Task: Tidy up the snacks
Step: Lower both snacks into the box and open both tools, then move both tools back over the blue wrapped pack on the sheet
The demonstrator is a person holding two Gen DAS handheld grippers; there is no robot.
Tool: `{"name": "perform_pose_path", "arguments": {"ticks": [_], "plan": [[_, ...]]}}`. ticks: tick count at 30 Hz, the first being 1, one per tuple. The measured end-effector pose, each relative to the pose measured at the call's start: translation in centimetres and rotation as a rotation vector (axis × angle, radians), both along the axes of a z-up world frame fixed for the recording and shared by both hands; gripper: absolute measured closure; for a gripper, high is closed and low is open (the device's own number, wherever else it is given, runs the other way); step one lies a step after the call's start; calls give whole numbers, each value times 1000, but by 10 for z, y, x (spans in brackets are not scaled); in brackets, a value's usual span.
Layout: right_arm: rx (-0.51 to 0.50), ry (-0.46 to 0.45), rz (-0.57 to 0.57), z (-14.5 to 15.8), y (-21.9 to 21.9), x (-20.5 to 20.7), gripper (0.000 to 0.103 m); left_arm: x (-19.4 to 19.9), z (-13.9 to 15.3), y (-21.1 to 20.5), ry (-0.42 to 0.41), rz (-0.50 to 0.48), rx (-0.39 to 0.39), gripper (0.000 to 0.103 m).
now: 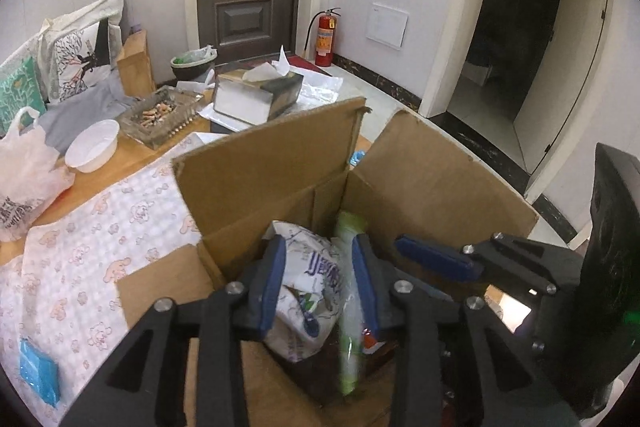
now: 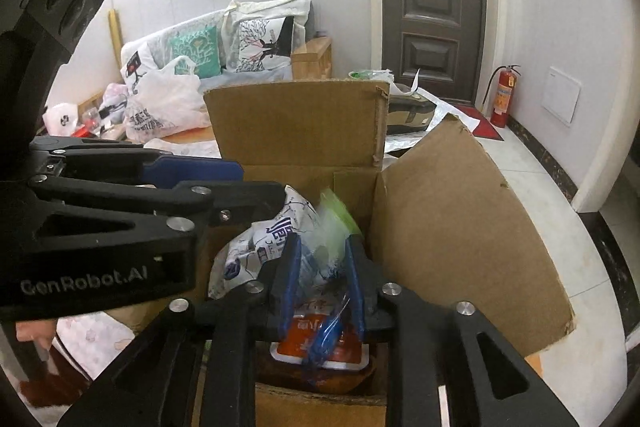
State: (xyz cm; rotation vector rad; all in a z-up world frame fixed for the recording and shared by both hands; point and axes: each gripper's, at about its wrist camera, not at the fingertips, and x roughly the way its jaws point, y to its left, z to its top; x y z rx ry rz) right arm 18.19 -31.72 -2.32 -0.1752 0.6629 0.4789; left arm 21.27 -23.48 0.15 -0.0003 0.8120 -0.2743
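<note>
- Both tools were dipped into the open cardboard box [image 1: 264, 163], which stood on the table's patterned cloth [image 1: 100, 227] with its flaps up at the far side and at the right of the frame.
- The left gripper [image 1: 320, 287] had its jaws set narrow around a crumpled white bag [image 1: 312, 267] with blue writing. The bag filled the gap and ran lengthwise along the fingers, low in the middle of the left wrist view. I could not tell whether the pads were pinching it or only lying against it.
- The right gripper [image 2: 323, 279] sat just beside, jaws equally narrow around a blurred, clear, green-topped packet [image 2: 334, 219]. I couldn't judge the grip there either.
- Under that packet an orange pack [image 2: 320, 347] lay flat on the box floor.
- So the snacks lay directly ahead of and below both tools, already inside the walls; to my eye the next move called for letting go and lifting straight out, clear of the flaps.
- A small blue packet [image 1: 38, 371] lay on the cloth at lower left, nearer the left hand.
</note>
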Motion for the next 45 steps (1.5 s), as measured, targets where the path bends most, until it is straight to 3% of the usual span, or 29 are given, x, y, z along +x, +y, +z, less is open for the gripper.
{"name": "perform_pose_path", "arguments": {"ticks": [4, 11, 21, 25, 33, 45], "plan": [[11, -4, 8, 4, 2, -6, 72, -5, 4, 12, -9, 20, -11, 66], [18, -15, 64, 16, 25, -24, 65, -38, 24, 58, -53, 69, -22, 57], [23, -45, 250, 31, 124, -72, 47, -107, 38, 175, -110, 177, -56, 44], [-20, -42, 317, 24, 171, -88, 46, -133, 28, 231, -116, 237, -96, 44], [-106, 31, 448, -16, 267, -105, 40, -161, -15, 320, -82, 322, -142, 43], [-167, 143, 560, -89, 362, -86, 36, -147, -90, 401, 28, 422, -250, 43]]}}
